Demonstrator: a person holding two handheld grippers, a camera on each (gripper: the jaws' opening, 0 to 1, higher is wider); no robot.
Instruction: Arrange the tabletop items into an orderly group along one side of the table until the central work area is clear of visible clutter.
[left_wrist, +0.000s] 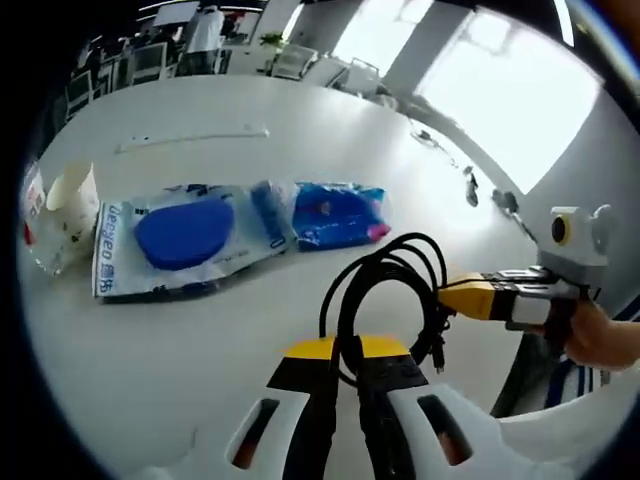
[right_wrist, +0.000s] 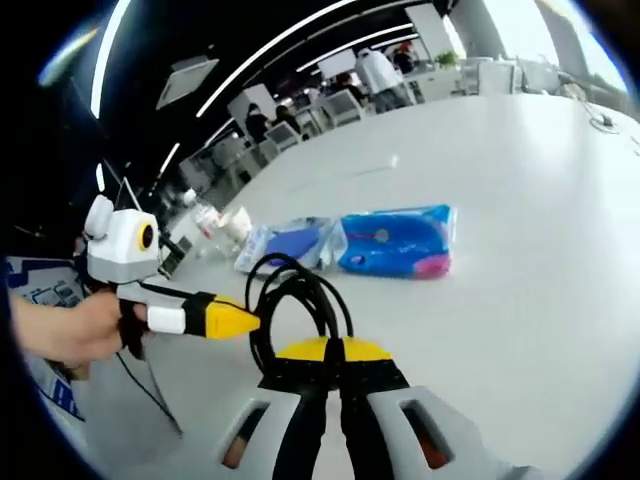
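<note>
A coiled black cable (left_wrist: 375, 270) hangs between both grippers above the white table (left_wrist: 150, 340). My left gripper (left_wrist: 347, 352) is shut on the coil's lower part. The right gripper (left_wrist: 450, 298) reaches in from the right, its yellow tips closed on the same coil. In the right gripper view my right gripper (right_wrist: 332, 350) pinches the cable (right_wrist: 300, 285), and the left gripper (right_wrist: 240, 320) grips it from the left. Beyond lie a clear packet with a blue oval (left_wrist: 185, 235), a blue-and-pink packet (left_wrist: 338, 215) and a paper cup (left_wrist: 70, 200).
A thin white strip (left_wrist: 190, 140) lies further back on the table. Small dark items (left_wrist: 470, 185) sit near the table's right edge. Chairs (left_wrist: 150, 60) and people stand beyond the far edge. A hand (right_wrist: 70, 325) holds the left gripper.
</note>
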